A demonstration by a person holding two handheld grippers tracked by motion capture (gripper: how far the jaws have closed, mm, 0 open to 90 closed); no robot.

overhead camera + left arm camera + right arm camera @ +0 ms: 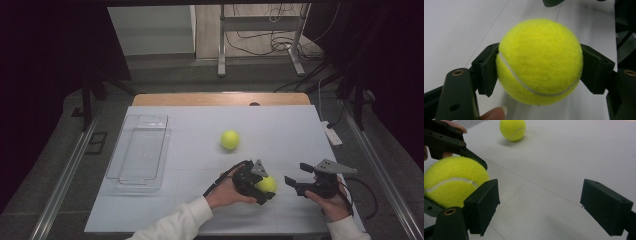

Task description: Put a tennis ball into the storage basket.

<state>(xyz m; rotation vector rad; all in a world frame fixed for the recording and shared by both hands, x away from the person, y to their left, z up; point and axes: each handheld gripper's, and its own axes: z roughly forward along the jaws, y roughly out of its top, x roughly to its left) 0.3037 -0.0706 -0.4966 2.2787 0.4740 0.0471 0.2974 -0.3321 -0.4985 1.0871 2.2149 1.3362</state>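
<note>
Two black pads of the left gripper (539,66) press on opposite sides of a yellow tennis ball (539,61), so that gripper is clenched on the ball, which sits squarely between its jaws. In the high view this held ball (266,184) lies near the front edge of the table (280,125), somewhat right of the middle, with the left hand (226,192) behind the left gripper (257,185). Just beside it, towards the right edge, the right gripper (295,184) rests in the right hand (334,202) with its jaws spread wide and nothing between them; the right gripper view shows bare table surface in the gap between its pads (540,205), and the held ball (452,181) close to its left pad.

A second tennis ball (230,139) lies free farther back, near the middle of the table, well apart from both grippers. A clear plastic tray (120,165) stands along the left edge, empty as far as can be told, and well apart from the held ball. Between the held ball and the tray the surface is bare, and the second ball stands off to the back of that stretch. The back right corner and the strip along the back edge are open too. The right gripper stands close on the held ball's right side, leaving little room there.
</note>
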